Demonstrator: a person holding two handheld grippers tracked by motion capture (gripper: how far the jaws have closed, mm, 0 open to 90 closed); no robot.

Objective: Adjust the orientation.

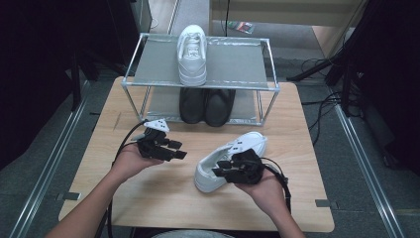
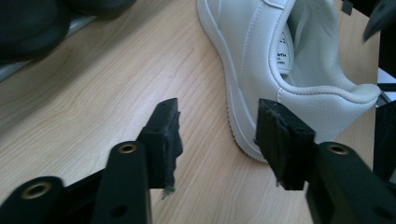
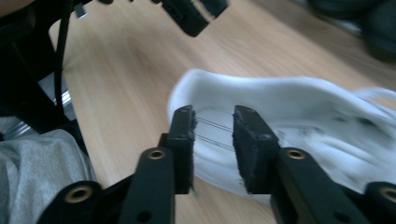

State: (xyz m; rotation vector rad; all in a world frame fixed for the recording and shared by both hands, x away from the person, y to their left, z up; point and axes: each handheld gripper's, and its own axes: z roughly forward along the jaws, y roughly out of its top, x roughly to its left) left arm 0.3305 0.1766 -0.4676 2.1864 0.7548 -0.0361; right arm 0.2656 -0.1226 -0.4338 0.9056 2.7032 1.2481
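Note:
A white sneaker [image 1: 233, 154] lies on the wooden table [image 1: 148, 198], toe toward the rack and heel toward me. My right gripper [image 1: 223, 169] hovers at its heel. In the right gripper view its jaws [image 3: 212, 126] stand apart in front of the blurred sneaker [image 3: 303, 112], and the pads do not press on it. My left gripper [image 1: 179, 152] is held to the left of the sneaker, pointing at it. Its jaws [image 2: 217, 126] are open over bare wood, with the sneaker's heel [image 2: 252, 56] just beyond the right fingertip.
A metal shoe rack [image 1: 148, 84] stands at the table's far side. One white sneaker [image 1: 192, 54] sits on its top shelf and a pair of black shoes [image 1: 207, 104] on the lower one. Cables trail from both grippers toward the table's near edge.

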